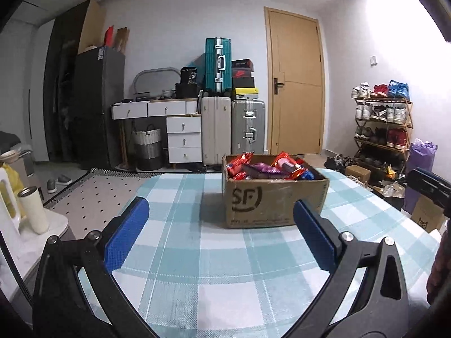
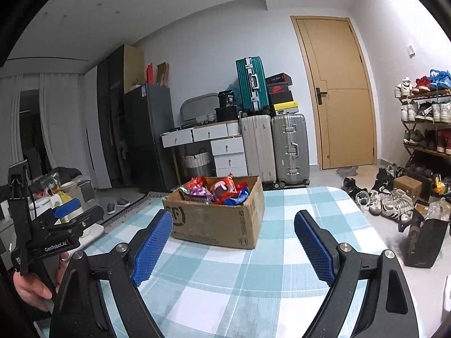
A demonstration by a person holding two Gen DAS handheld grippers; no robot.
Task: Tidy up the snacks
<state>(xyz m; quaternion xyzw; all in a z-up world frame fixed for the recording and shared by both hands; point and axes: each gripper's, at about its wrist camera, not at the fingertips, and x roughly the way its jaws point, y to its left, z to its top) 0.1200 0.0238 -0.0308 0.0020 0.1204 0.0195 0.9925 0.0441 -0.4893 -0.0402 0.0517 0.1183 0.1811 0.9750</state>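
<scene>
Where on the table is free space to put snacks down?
The checked tablecloth is bare left of the cardboard box, and between the box and both open tongs. Right of the box is bare too. The box itself is crowded with snacks.

Home room: suitcases [image 1: 217, 129], shoe rack [image 1: 382, 125], fridge [image 1: 98, 107], dresser [image 1: 183, 132].

Right gripper [image 2: 233, 242] hovered over checked tablecloth [image 2: 253, 295], blue pads [image 2: 152, 250] spread wide, nothing between. Cardboard box [image 2: 217, 222] sat just beyond fingertips, open top heaped with red, purple, blue snack packets [image 2: 217, 190]. Left gripper [image 2: 66, 211] at near left, gripped by hand [image 2: 36, 287], clear of box. Suitcases [image 2: 273, 146] and door [image 2: 341, 95] against far wall; shoe rack [image 2: 422, 118] far right.
</scene>
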